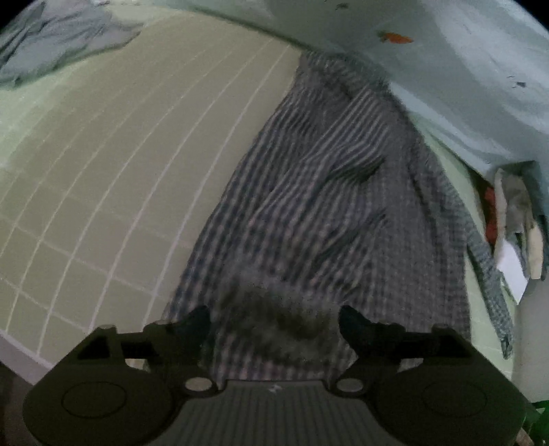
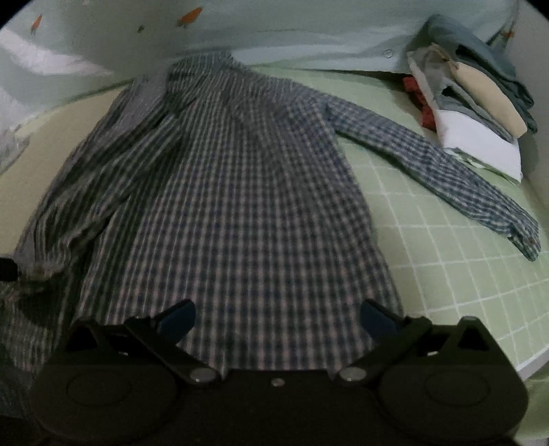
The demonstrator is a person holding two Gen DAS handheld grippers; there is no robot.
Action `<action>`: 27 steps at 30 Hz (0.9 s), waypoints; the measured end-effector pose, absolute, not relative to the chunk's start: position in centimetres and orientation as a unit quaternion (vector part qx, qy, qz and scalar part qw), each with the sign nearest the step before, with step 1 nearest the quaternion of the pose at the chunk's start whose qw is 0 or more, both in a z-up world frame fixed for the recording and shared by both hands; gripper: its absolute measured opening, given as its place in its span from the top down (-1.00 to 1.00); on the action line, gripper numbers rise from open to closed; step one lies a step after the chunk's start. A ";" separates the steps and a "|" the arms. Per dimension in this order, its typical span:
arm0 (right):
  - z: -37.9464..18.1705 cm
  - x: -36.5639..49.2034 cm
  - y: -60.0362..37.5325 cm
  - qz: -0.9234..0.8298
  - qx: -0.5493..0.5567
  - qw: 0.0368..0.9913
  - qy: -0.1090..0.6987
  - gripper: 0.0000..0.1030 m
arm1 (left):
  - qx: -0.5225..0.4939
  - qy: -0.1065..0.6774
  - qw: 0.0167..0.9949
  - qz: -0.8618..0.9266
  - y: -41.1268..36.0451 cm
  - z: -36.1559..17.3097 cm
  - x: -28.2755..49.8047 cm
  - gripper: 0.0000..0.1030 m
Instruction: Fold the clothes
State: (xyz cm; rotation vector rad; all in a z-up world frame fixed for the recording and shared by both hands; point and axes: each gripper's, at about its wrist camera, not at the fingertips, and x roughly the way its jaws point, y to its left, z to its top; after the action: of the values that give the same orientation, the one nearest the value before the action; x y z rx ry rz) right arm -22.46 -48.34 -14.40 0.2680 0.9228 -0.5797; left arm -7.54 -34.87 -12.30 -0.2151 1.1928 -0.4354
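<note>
A blue and white checked long-sleeved shirt lies spread on the green gridded mat, collar at the far end. Its left side is folded in over the body, and its right sleeve stretches out to the right. My right gripper is open above the shirt's near hem, with nothing between its fingers. In the left wrist view the same shirt fills the middle, and my left gripper is open just above its near left part, empty.
A stack of folded clothes sits at the far right of the mat, also showing in the left wrist view. A pale blue sheet with orange prints lies behind. A crumpled grey-blue garment lies far left.
</note>
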 end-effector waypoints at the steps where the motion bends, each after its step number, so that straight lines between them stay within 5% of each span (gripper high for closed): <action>1: -14.3 -22.6 -48.8 -0.273 0.133 0.849 0.432 -1.00 | -0.101 0.552 0.802 -0.205 -35.1 -11.9 -7.7 -0.77; 21: -14.6 -28.5 -67.1 -0.375 0.300 0.812 0.332 -1.00 | -0.049 0.500 0.844 -0.190 -44.5 -8.9 -11.5 -0.90; 27: -15.0 -30.1 -73.6 -0.455 0.255 0.789 0.326 -1.00 | -0.020 0.498 0.850 -0.173 -45.2 -8.9 -12.4 -0.90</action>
State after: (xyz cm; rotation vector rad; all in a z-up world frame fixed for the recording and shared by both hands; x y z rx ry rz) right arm -30.09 -73.60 -15.04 0.5488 0.7028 -0.9794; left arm -12.41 -45.24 -8.92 -0.0425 1.0494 -0.3637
